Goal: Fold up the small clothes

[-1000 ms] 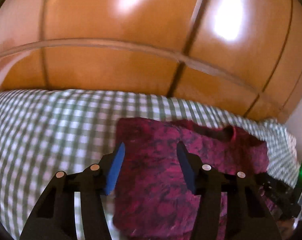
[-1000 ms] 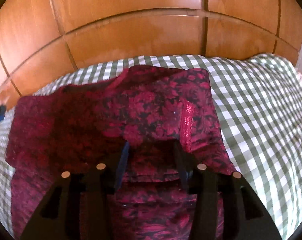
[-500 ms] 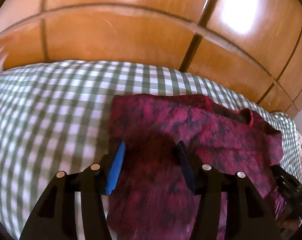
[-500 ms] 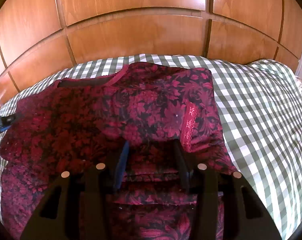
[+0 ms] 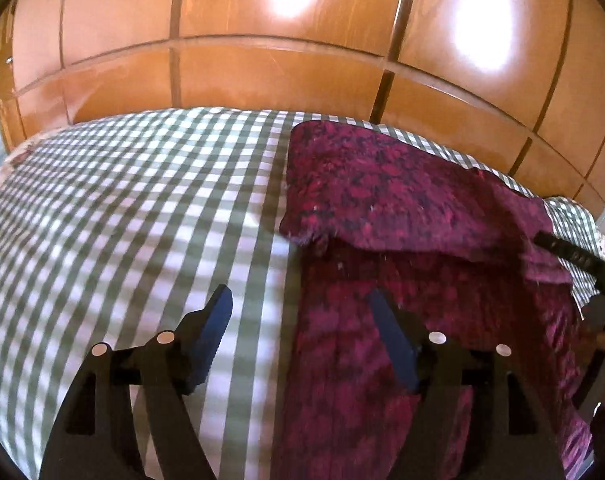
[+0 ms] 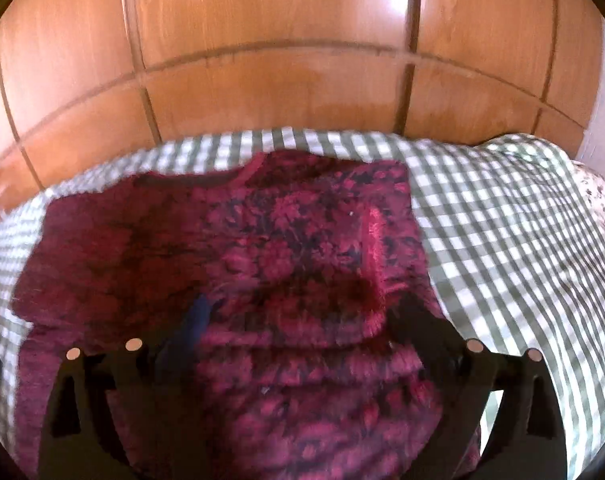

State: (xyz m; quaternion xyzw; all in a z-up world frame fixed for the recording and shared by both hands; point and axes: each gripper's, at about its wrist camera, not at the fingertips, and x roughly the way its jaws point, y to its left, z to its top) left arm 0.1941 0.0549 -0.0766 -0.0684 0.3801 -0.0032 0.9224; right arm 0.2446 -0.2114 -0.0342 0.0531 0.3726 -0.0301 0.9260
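Note:
A dark red floral garment (image 6: 282, 232) lies flat on the green-and-white checked sheet (image 6: 502, 240), neckline at the far side, its sleeves folded inward. My right gripper (image 6: 304, 300) hovers over its middle. Its jaws are opening wide, and only flat cloth lies below them. In the left wrist view the garment (image 5: 402, 200) fills the right half. My left gripper (image 5: 298, 294) straddles its left edge, one pad over the sheet (image 5: 142, 200) and one over the cloth. Its jaws are opening and grip nothing. One of the right gripper's black fingers (image 5: 570, 254) shows at the far right.
Glossy wooden wardrobe panels (image 5: 262, 40) rise right behind the bed and also fill the top of the right wrist view (image 6: 282, 60). Bare checked sheet stretches to the left of the garment and to its right. A floral fabric edge (image 6: 598, 208) shows at the bed's right corner.
The left gripper has slid left, from over the garment's body to its left edge, and its jaws have widened. The right gripper's jaws have spread wide apart and it has lifted slightly.

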